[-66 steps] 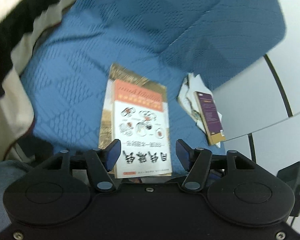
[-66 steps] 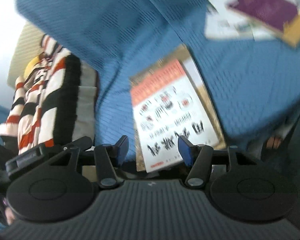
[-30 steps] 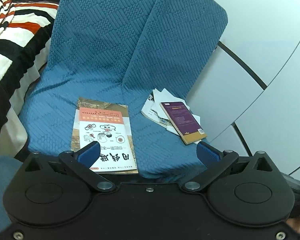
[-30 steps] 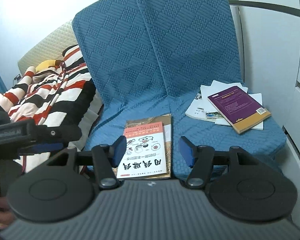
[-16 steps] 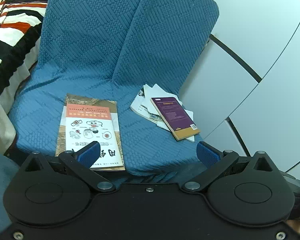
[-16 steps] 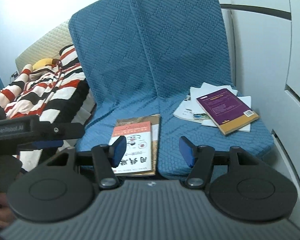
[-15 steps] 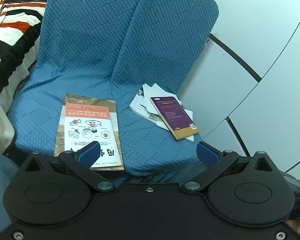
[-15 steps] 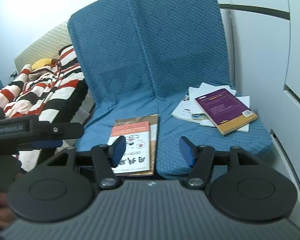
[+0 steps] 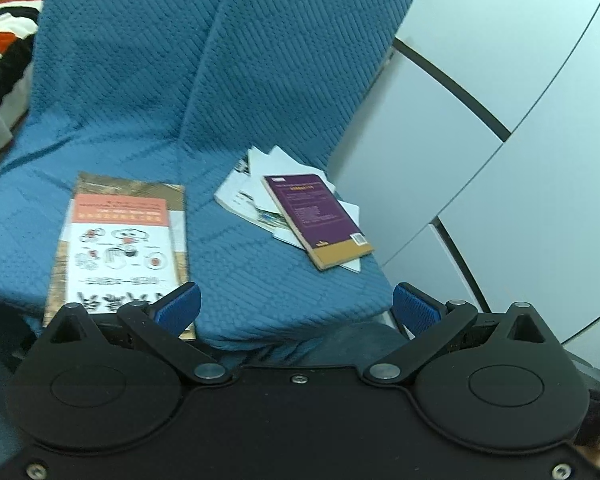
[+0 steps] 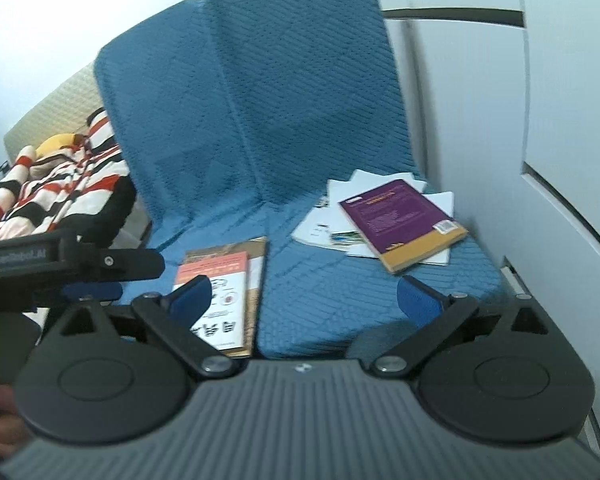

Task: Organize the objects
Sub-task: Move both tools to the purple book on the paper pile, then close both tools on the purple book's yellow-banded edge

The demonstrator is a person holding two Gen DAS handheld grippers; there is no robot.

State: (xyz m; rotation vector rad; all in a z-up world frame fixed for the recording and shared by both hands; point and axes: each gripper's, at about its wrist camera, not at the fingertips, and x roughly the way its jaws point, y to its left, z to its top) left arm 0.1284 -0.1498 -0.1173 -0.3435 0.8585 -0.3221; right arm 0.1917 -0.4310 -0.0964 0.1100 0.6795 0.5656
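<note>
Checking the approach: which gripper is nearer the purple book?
Right. The right gripper faces the purple book; the left gripper sits further left, by the orange book.

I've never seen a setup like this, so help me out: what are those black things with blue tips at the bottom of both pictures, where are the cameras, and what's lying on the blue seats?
Each picture comes from a camera mounted on a hand-held gripper, looking forward along its two blue-tipped fingers. A person holds one in each hand; there is no robot arm. The left gripper and the right gripper both have their jaws open and hold nothing; the right one's jaws have just been opening.

Ahead are two blue quilted seats. On one lies a book with an orange and white cover, resting on a brownish book beneath it. On the other sits a purple book on top of loose white papers. A striped blanket lies off to the side.
</note>
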